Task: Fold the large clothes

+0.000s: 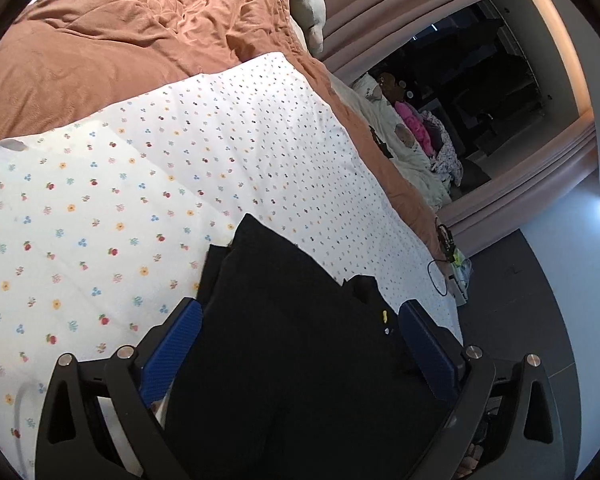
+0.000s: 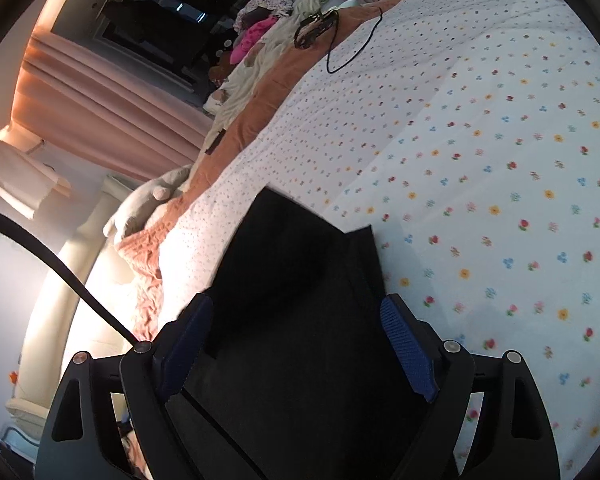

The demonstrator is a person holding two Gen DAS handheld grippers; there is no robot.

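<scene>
A black garment [image 1: 292, 320] lies folded on a white flowered sheet [image 1: 120, 200] on the bed. In the left wrist view my left gripper [image 1: 300, 312] is open, its blue pads [image 1: 172, 352] on either side of the black cloth, which fills the gap between them. The garment has a small yellow mark [image 1: 385, 315]. In the right wrist view the same black garment [image 2: 300, 320] fills the gap of my right gripper [image 2: 296, 308], which is also open, blue pads [image 2: 408, 348] wide apart. I cannot tell whether either gripper touches the cloth.
An orange-brown quilt [image 1: 120, 40] covers the bed beyond the sheet. A pile of clothes [image 1: 420, 136] and a black cable [image 1: 440, 264] lie at the bed's edge. Pink curtains [image 2: 100, 92], a dark window and a soft toy [image 2: 148, 204] stand beyond.
</scene>
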